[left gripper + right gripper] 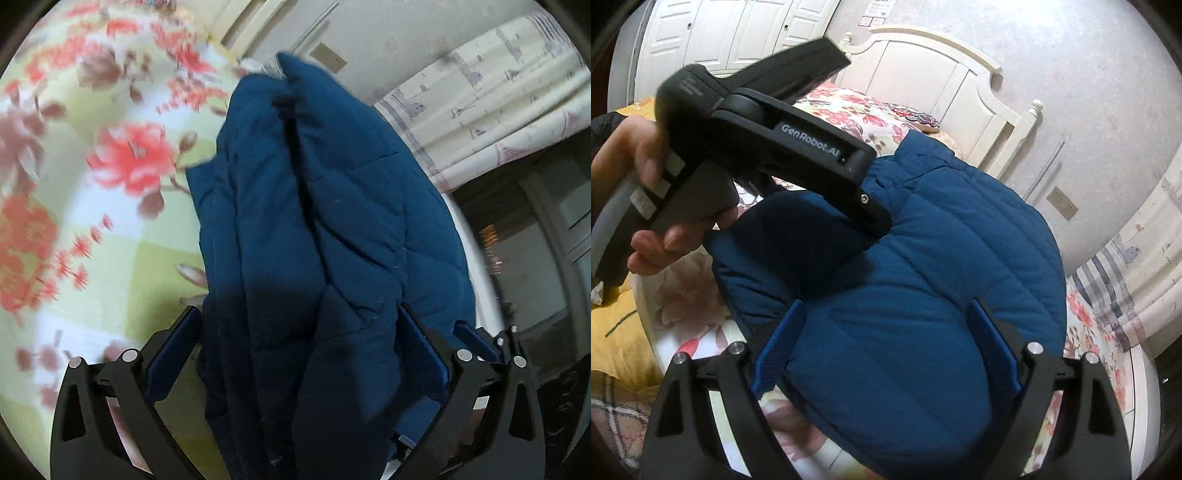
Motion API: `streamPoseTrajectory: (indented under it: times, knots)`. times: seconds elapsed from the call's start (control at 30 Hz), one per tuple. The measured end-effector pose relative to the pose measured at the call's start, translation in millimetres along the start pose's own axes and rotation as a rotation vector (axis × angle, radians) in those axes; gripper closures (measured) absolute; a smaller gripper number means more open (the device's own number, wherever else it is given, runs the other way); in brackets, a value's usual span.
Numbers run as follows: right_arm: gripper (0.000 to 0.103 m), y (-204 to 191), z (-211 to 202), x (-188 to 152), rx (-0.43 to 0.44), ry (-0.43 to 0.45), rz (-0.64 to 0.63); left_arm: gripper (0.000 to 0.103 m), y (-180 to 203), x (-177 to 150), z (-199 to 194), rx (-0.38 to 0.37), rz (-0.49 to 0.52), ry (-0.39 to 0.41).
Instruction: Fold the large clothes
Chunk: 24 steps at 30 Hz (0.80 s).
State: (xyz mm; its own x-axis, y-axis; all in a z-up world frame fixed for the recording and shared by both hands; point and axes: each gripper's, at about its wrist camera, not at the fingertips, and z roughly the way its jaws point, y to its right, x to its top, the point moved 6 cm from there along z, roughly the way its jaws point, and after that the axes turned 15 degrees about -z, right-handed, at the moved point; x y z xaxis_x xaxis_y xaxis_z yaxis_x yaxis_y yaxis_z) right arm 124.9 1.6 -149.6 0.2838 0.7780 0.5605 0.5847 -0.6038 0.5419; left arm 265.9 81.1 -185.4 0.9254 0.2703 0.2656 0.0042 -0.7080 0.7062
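The left gripper (301, 328) pinches a thick bunch of the blue quilted jacket (314, 206) between its wide-set pads. The right gripper (886, 325) straddles another fold of the jacket (923, 295), jaws spread; I cannot tell whether the pads press it. The jacket lies on the floral bed sheet (110, 258). A hand (646, 177) holding the left gripper's handle crosses the right view. Headboard (942, 85) and curtain (498, 96) lie beyond.

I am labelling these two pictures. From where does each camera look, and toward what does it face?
Left wrist: sits on the left gripper, looks down along its fingers at the bunched blue padded jacket above the floral bedsheet.
Right wrist: sits on the right gripper, faces the jacket and the white headboard; a hand holding the left gripper shows.
Shared: jacket, bedsheet, curtain.
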Motion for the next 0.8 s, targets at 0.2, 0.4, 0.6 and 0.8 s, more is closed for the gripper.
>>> streamPoseTrajectory:
  times: [0.2, 0.4, 0.6, 0.8]
  knots:
    - [0.014, 1, -4, 1, 0.006, 0.000, 0.003, 0.004, 1, -4, -1, 0.044, -0.011, -0.032]
    - [0.018, 84, -30, -33, 0.169, 0.136, 0.330, 0.005, -2, -17, -9, -0.053, -0.008, -0.046]
    - [0.006, 172, 0, -153, 0.438, 0.114, 1.000, 0.005, -6, -21, -10, -0.092, 0.000, -0.043]
    - [0.002, 146, 43, -139, 0.687, 0.117, 1.041, 0.004, -4, -22, -6, -0.071, -0.001, -0.077]
